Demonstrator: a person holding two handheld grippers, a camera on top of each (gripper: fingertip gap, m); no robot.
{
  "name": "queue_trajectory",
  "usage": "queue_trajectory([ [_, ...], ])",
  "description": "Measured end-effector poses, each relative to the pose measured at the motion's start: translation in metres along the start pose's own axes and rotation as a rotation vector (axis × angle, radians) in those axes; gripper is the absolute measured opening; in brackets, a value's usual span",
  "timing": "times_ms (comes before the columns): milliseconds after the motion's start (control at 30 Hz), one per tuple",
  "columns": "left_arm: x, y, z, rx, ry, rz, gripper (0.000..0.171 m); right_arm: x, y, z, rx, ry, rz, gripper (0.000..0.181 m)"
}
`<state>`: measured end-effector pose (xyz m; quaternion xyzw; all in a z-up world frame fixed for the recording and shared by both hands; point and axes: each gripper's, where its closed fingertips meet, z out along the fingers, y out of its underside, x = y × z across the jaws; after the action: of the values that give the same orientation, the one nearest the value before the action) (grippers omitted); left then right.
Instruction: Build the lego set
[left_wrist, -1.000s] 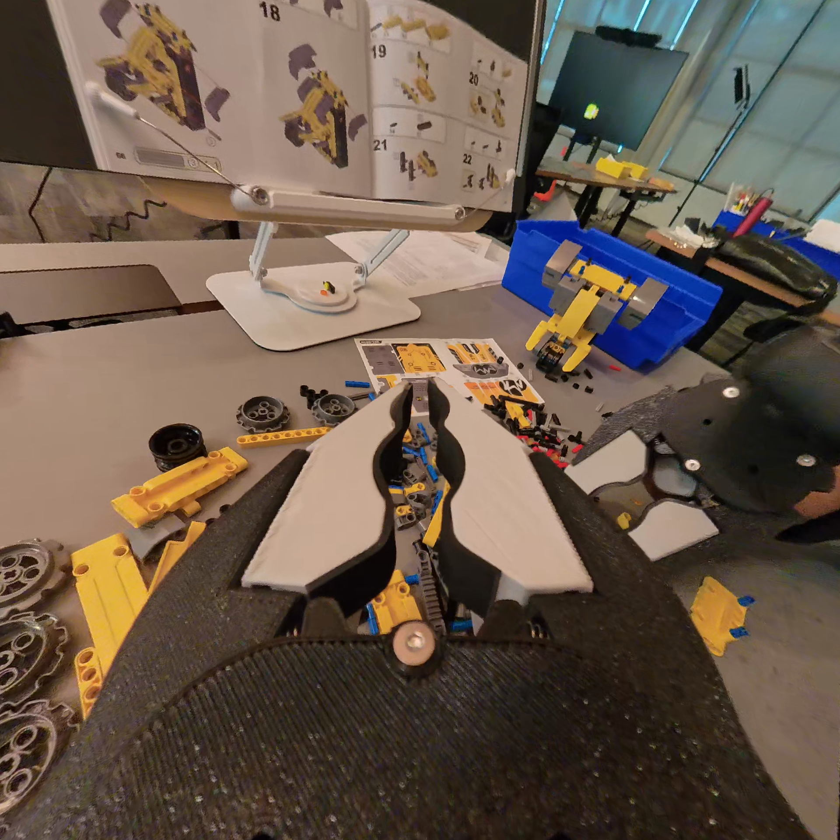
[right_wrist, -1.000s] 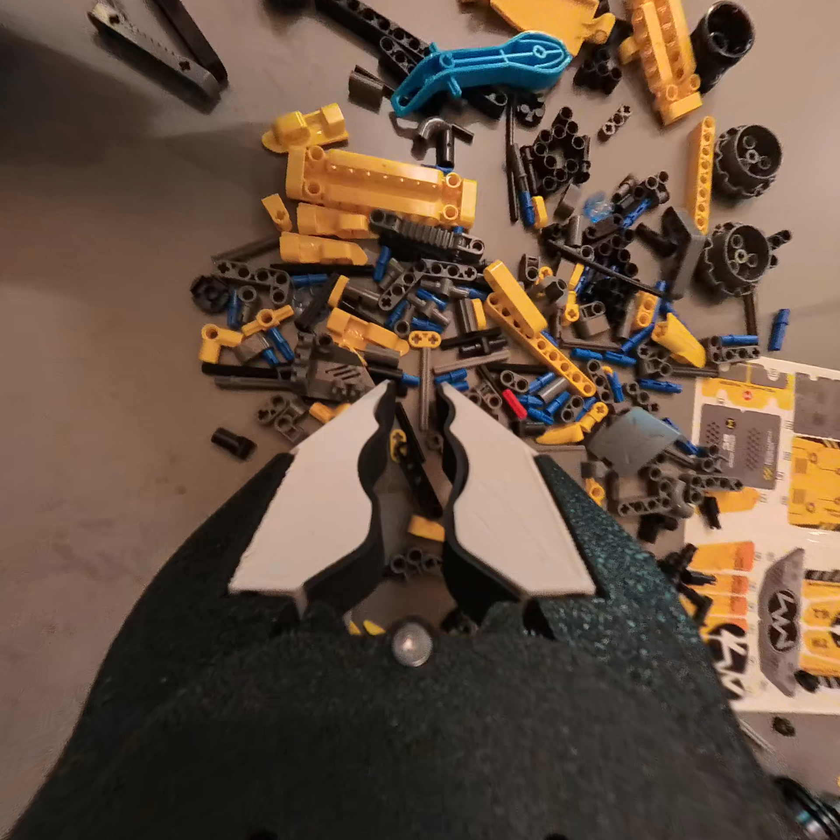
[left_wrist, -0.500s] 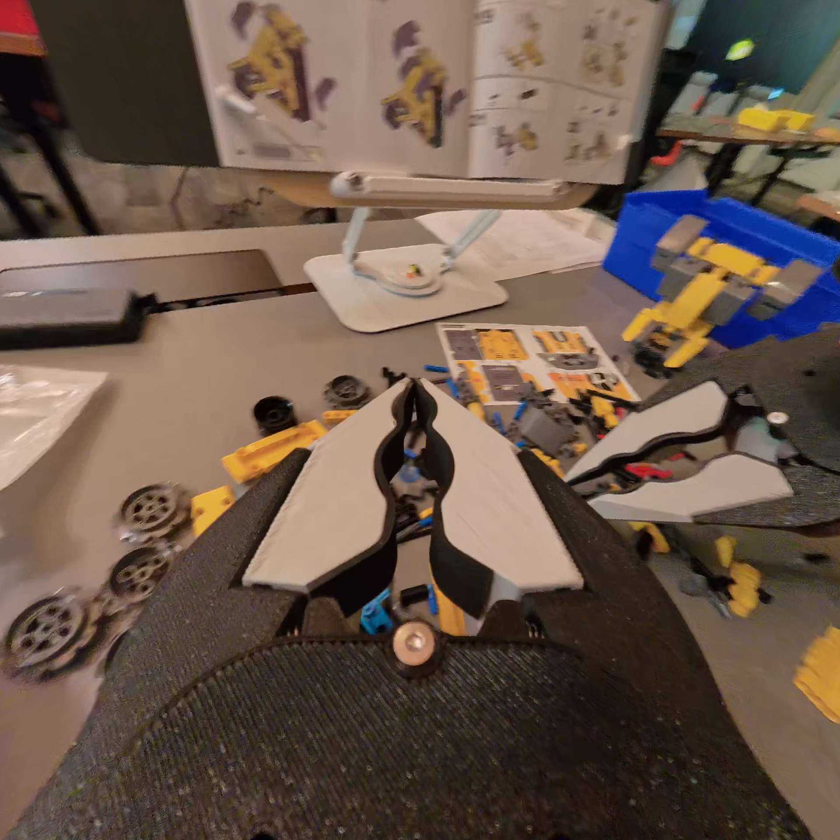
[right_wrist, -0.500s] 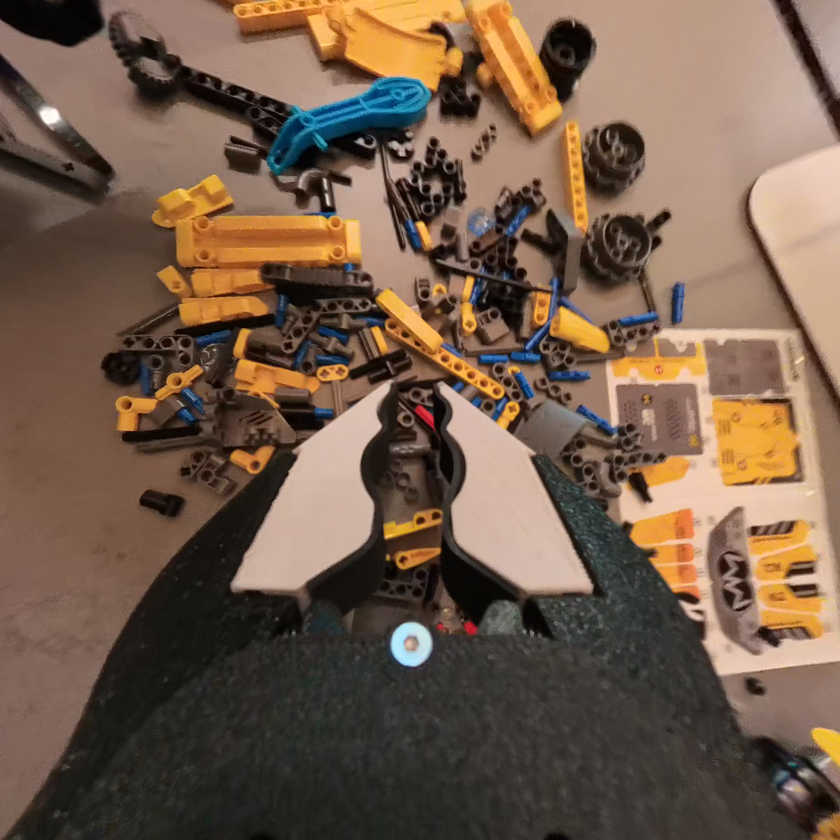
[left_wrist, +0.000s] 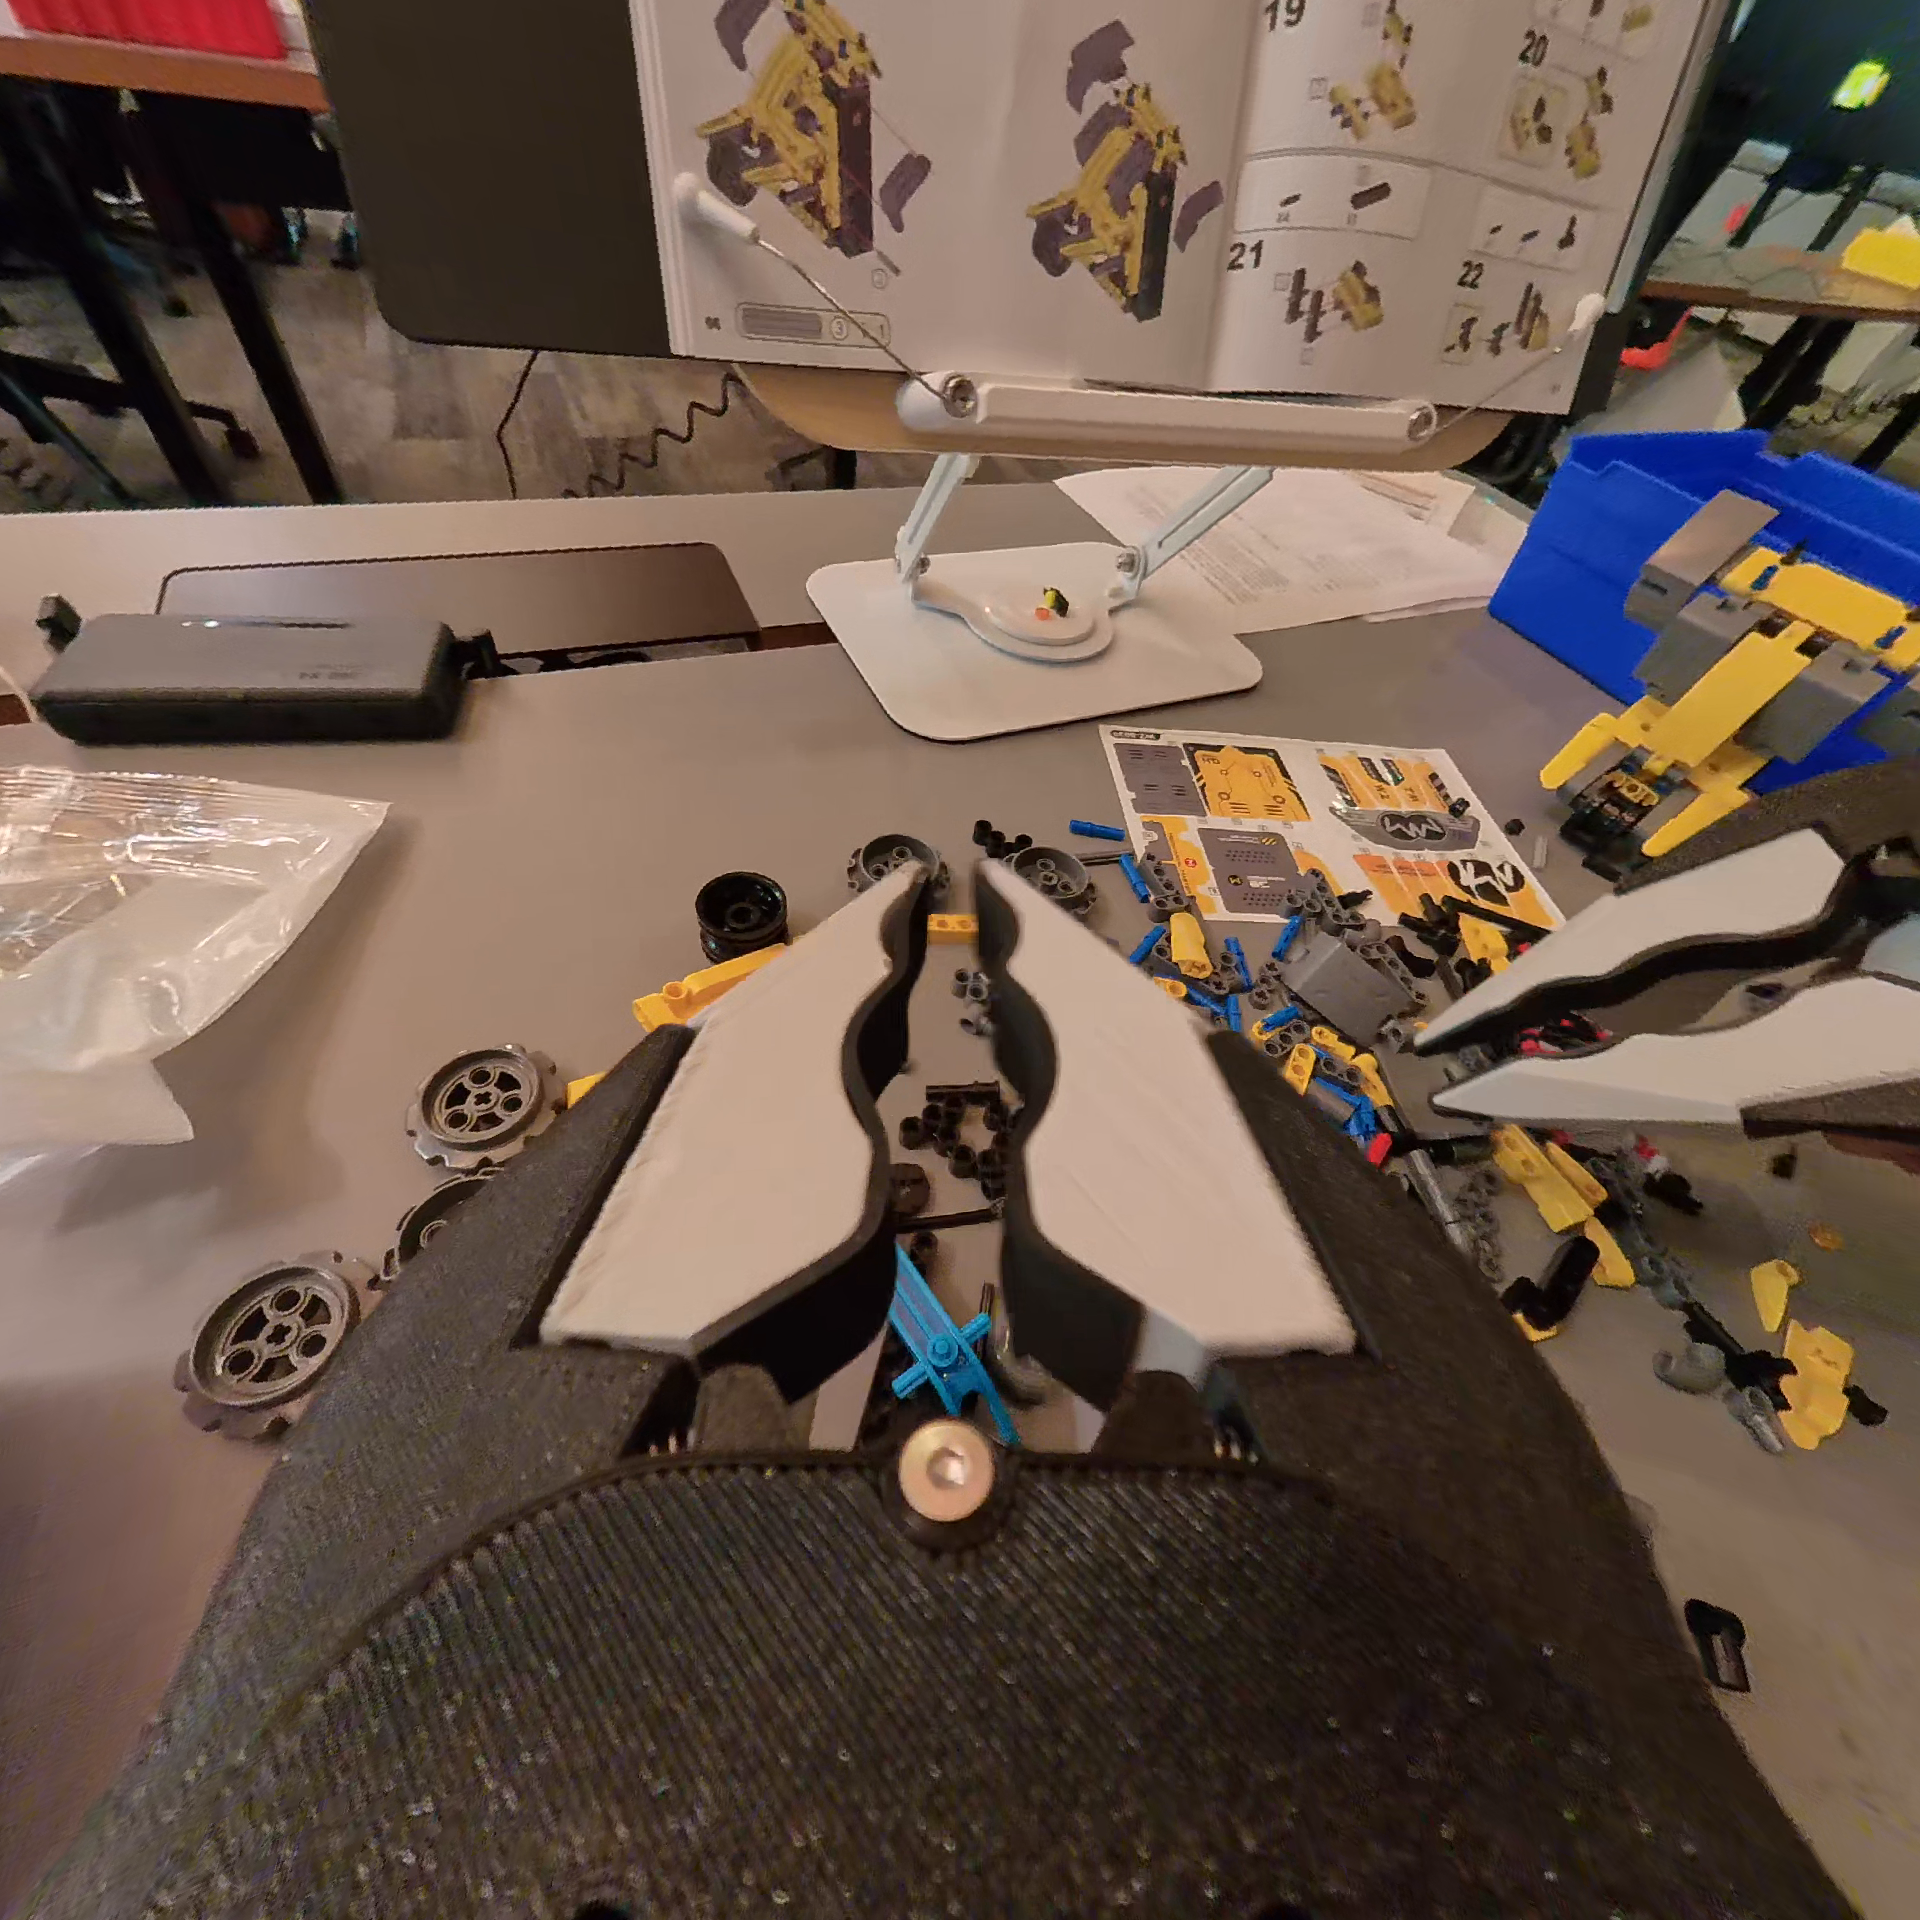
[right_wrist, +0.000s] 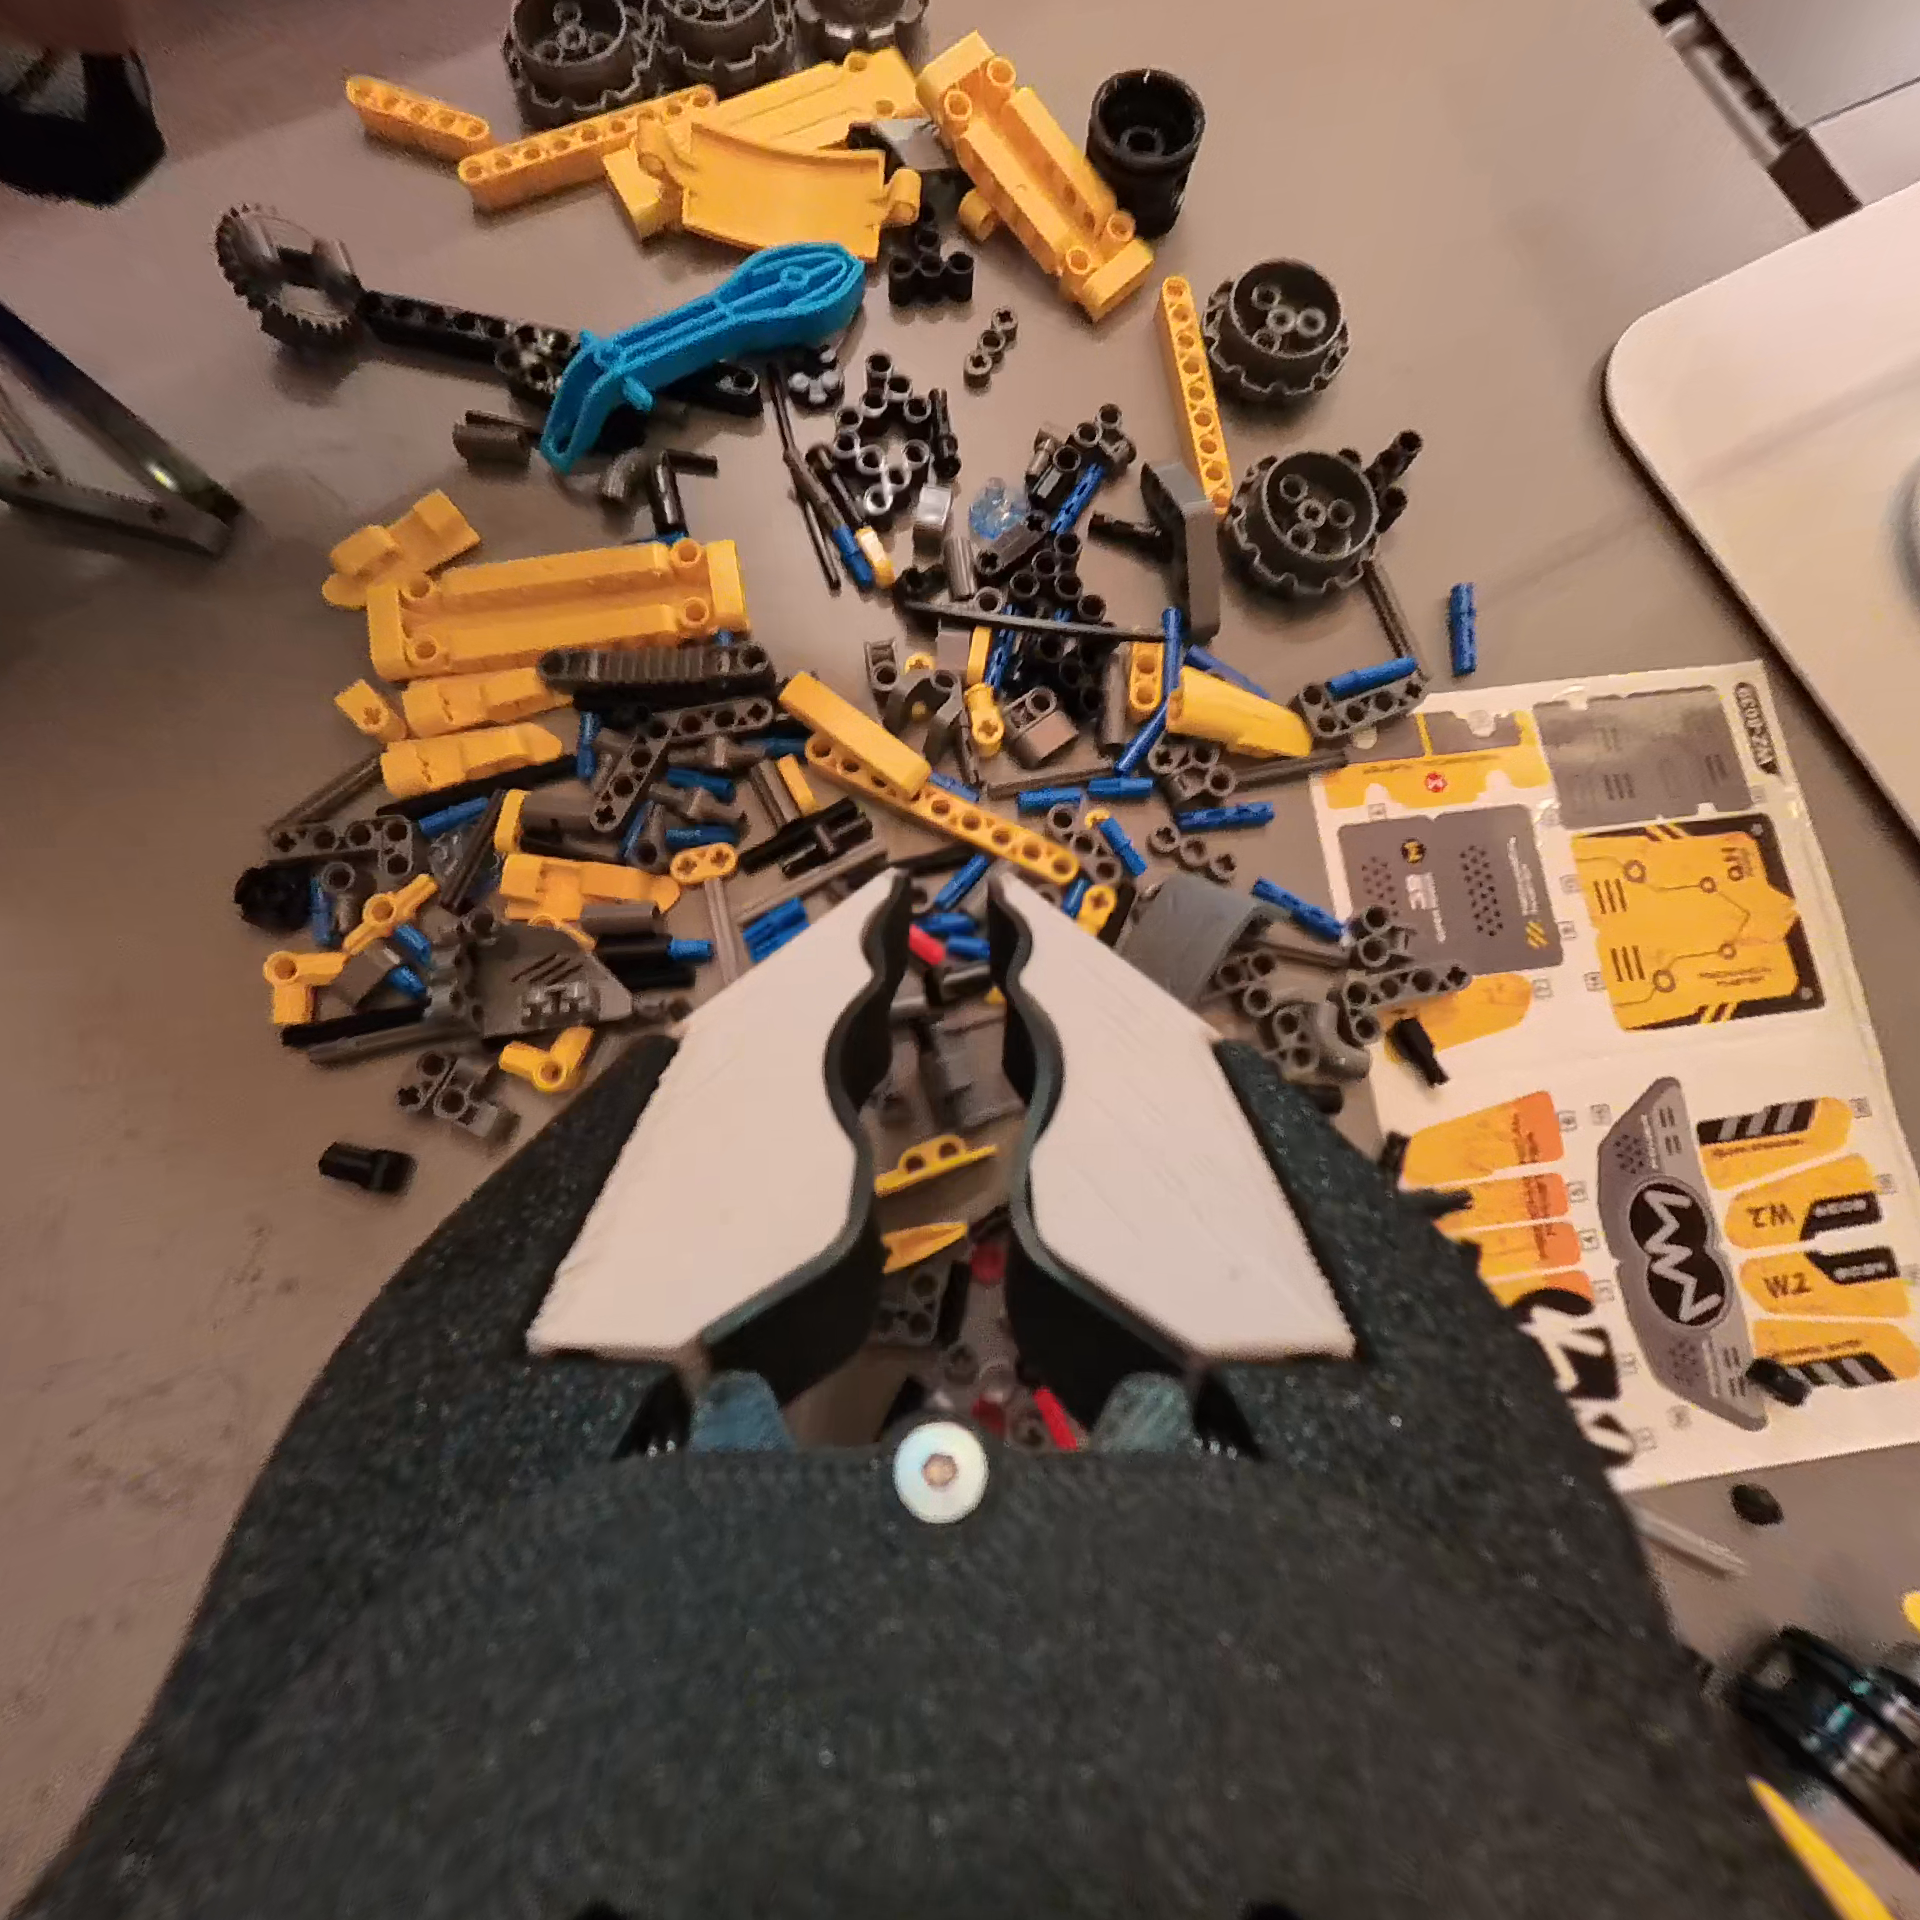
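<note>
grey table (left_wrist: 582, 810) | on it: loose lego pieces (right_wrist: 935, 665); sticker sheet (right_wrist: 1621, 997); plastic bag (left_wrist: 135, 914); stand base (left_wrist: 1029, 675); blue bin (left_wrist: 1621, 561)

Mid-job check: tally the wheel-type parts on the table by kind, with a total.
Spoked sprocket wheels: 3 (one partly hidden by the left gripper)
Grey hubs: 2
Black hub: 1
Total: 6

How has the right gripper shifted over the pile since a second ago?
Yes. The right gripper has moved toward the sticker sheet: its fingers, earlier over the pile's near-left part, now sit beside the sheet, which shows far more fully.
</note>
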<state>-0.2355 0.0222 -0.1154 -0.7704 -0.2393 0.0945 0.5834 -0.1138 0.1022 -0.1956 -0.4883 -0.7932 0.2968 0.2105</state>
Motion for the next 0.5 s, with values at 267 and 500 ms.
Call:
queue_trajectory([
  [267,0.001,-0.002,-0.002,0.014,0.029,-0.024,0.036,0.035,-0.009,0.031,-0.072,-0.019,0.042,0.005],
  [500,0.003,-0.002,-0.003,0.011,0.026,-0.005,0.038,0.042,-0.011,0.055,-0.101,-0.061,0.128,0.000],
])
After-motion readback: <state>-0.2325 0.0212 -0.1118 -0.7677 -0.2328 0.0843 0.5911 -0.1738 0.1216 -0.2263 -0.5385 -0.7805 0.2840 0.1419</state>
